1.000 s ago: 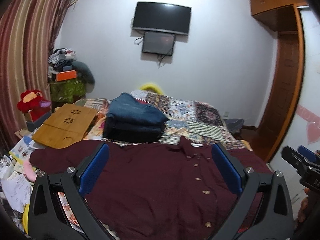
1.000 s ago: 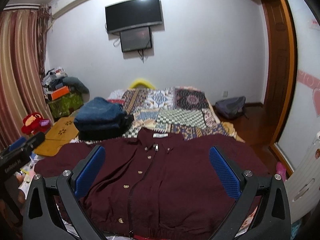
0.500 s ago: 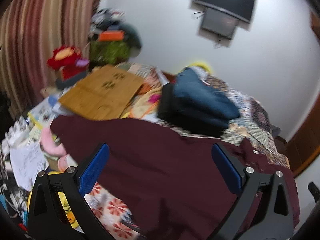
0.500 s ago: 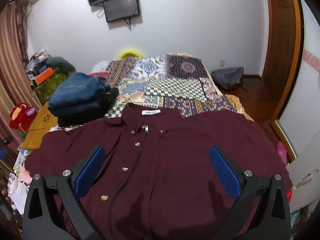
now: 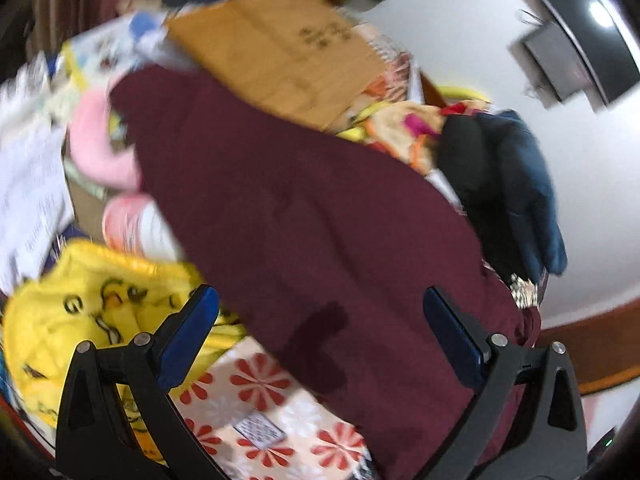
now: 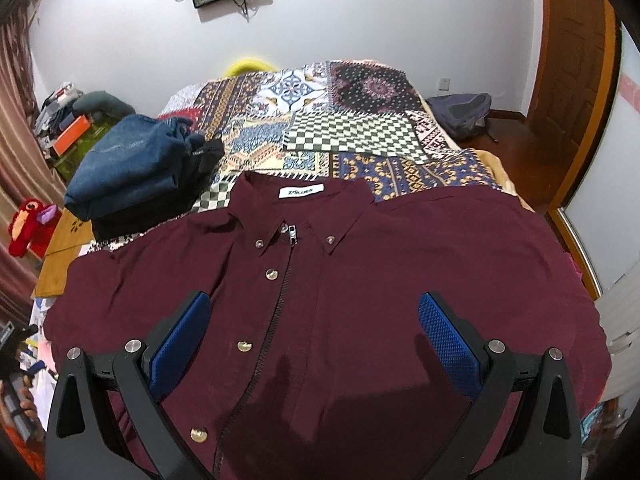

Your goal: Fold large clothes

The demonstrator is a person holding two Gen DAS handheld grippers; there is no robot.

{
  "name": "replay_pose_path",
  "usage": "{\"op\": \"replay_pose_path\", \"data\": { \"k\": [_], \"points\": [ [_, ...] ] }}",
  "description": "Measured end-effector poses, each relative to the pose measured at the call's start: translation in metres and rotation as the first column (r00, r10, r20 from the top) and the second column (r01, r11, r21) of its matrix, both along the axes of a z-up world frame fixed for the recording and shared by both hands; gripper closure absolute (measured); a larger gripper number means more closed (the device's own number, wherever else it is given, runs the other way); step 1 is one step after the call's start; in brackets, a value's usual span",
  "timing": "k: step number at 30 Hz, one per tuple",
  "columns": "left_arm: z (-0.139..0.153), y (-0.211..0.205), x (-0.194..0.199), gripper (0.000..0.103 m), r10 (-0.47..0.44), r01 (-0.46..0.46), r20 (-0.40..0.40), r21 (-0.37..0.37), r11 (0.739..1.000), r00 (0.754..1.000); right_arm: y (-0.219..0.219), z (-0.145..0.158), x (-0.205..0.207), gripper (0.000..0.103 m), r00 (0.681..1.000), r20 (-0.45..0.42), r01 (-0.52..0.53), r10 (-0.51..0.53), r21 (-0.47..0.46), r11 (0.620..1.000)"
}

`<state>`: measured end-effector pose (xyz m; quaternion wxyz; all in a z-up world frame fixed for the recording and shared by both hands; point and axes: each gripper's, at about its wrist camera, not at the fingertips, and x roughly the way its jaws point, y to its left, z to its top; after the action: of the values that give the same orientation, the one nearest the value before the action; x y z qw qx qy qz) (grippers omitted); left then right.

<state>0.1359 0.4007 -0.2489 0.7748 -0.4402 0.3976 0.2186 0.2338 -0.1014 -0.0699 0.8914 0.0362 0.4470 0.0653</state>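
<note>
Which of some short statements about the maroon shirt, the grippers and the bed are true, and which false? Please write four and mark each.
1. The maroon shirt lies spread out, front side up. True.
2. The right gripper is shut on the shirt. False: it is open, gripping nothing.
3. Folded jeans lie beyond the shirt. True.
4. The left gripper holds a sleeve. False: it is open, gripping nothing.

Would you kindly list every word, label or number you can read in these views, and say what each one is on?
"Z/BLUES", as best it reads: white neck label of the maroon shirt.
Printed tag on the floral sheet: too blurred to read.
Marks on the yellow plush: blurred.
</note>
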Motion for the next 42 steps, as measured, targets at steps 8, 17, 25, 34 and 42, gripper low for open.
{"op": "replay_pose_path", "data": {
  "k": [8,17,25,34,42],
  "points": [
    [-0.069,0.030,-0.011,0.014,0.094,-0.088,0.019,-0.205,0.975,0.995,0.015,-0.008,0.013,0.000,0.999,-0.026,-0.033,0.032,-0.035,0.999],
    [-0.064,0.044,-0.008,0.070,0.074,-0.062,0.106,-0.112,0.992,0.992,0.017,-0.006,0.012,0.000,0.999,-0.025,-0.036,0.035,-0.045,0.998],
    [0.036,0.015,0.017,0.095,-0.038,-0.003,0.166,0.237,0.972,0.985,0.013,0.006,0.001,0.000,0.999,0.013,-0.036,0.036,-0.036,0.999],
    [0.169,-0.098,0.066,0.096,-0.375,0.184,0.310,0.502,0.845,0.874,0.002,0.018,-0.013,0.000,0.997,0.069,-0.041,0.044,-0.042,0.998],
    [0.171,-0.224,0.110,0.096,-0.622,0.443,0.229,0.525,0.727,0.749,-0.013,0.018,-0.024,0.000,0.994,0.101,-0.042,0.051,-0.087,0.995]
  ]
}}
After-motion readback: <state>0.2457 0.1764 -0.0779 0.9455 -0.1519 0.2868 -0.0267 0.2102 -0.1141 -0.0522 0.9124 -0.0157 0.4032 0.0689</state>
